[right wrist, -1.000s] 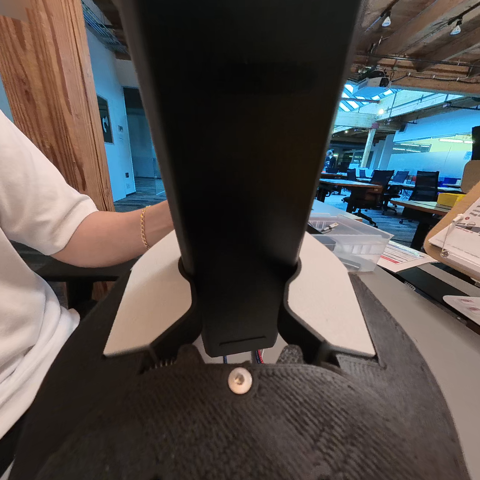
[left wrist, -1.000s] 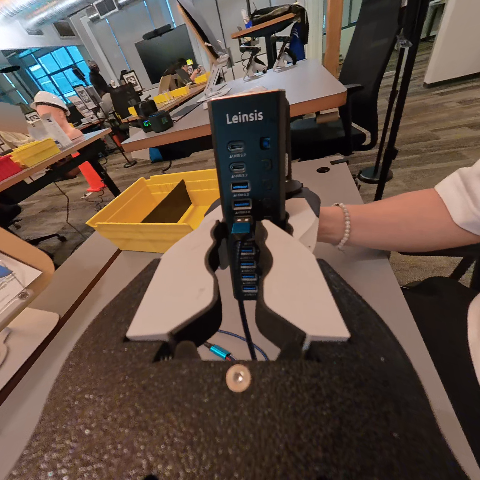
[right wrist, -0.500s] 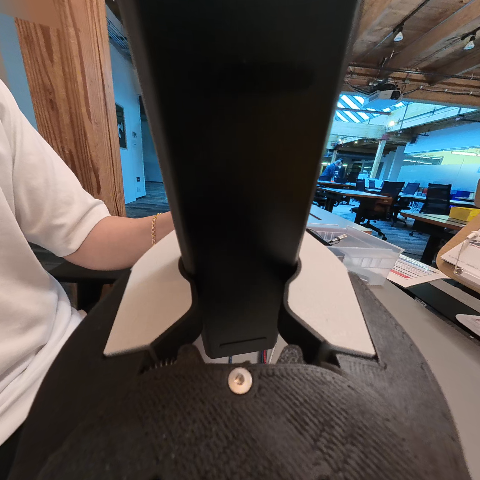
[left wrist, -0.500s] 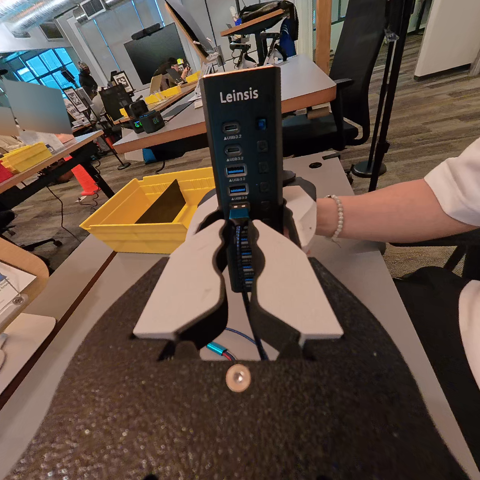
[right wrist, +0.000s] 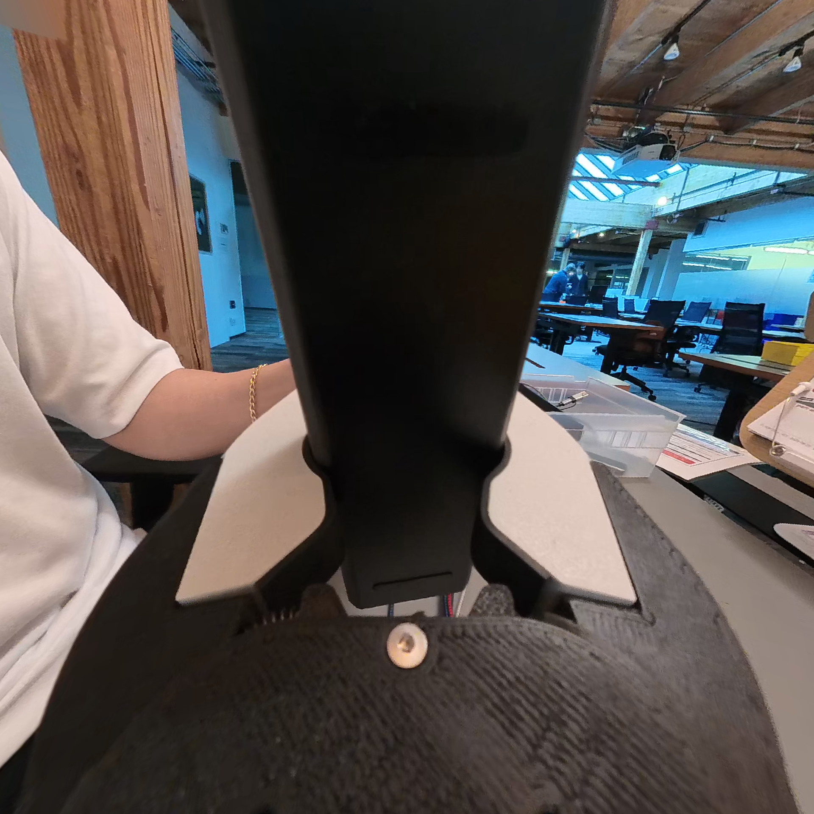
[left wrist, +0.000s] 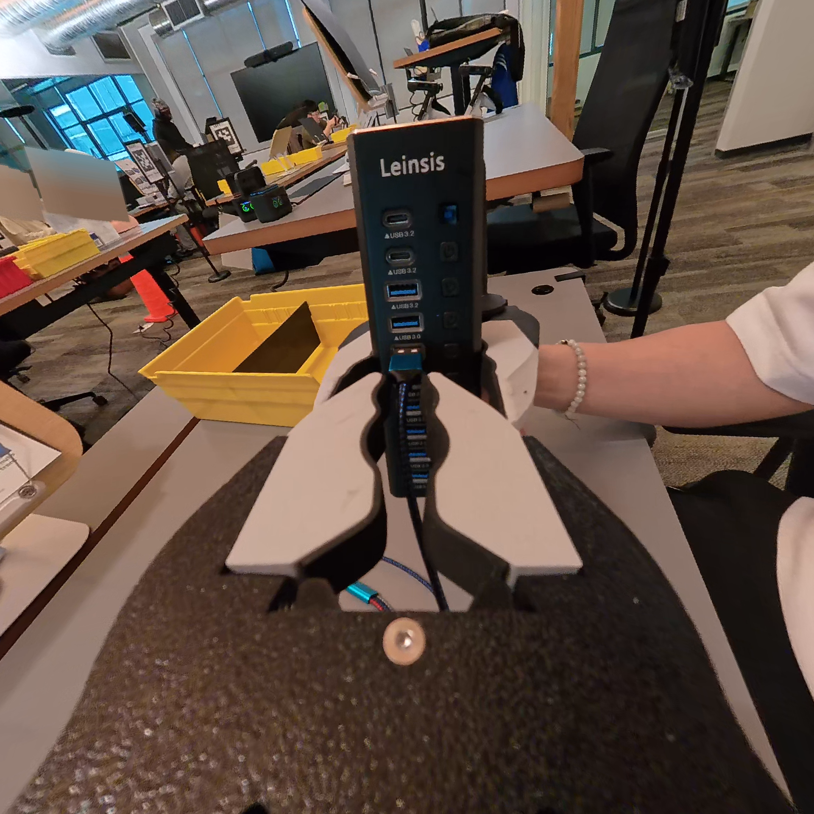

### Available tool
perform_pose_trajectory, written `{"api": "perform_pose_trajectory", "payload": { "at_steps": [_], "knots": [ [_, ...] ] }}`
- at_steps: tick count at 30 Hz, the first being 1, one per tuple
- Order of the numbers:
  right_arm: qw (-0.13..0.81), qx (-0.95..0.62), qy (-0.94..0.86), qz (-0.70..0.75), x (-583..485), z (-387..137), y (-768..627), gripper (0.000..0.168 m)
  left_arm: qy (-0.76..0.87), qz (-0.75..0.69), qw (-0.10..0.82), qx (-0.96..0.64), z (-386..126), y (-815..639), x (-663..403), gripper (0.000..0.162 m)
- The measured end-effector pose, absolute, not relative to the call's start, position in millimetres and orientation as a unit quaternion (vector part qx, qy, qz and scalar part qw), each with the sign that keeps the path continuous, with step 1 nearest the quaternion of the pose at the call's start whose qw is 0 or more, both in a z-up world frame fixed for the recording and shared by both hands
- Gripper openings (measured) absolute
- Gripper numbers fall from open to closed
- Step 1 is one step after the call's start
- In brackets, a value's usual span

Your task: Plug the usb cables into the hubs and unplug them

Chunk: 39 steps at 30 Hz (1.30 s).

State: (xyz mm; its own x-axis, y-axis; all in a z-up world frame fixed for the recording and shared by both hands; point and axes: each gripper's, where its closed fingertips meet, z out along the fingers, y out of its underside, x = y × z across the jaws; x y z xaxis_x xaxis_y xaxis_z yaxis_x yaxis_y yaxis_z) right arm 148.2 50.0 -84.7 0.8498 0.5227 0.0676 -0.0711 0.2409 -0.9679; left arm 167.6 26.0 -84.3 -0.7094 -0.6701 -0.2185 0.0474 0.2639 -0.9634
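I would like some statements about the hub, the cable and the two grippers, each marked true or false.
1. The hub stands upright, held by the right gripper. True.
2. The left gripper holds a blue plug at a port of the hub. True.
3. The yellow bin lies to the right of the hub in the left wrist view. False: it lies to the left.
4. The right gripper's jaws are wide open and hold nothing. False: they are shut on the hub's lower part.
5. The two top ports of the hub have plugs in them. False: they are empty.
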Motion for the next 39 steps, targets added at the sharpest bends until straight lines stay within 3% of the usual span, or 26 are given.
{"api": "perform_pose_trajectory", "payload": {
  "at_steps": [6,20,32,39],
  "knots": [
    [0.763,-0.586,-0.19,0.195,149.4,-86.0,51.3,0.074,0.727,-0.578,0.302,-0.216,-84.8,25.3,166.7,0.018],
    [0.758,-0.6,-0.177,0.183,155.8,-91.6,55.7,0.074,0.711,-0.579,0.315,-0.245,-84.5,30.3,174.2,0.013],
    [0.707,-0.665,-0.179,0.162,154.3,-115.0,66.8,0.074,0.782,-0.448,0.349,-0.258,-98.6,43.3,175.0,0.013],
    [0.711,-0.659,-0.175,0.171,150.1,-115.6,70.8,0.074,0.783,-0.463,0.321,-0.263,-106.7,46.5,174.5,0.013]
  ]
}}
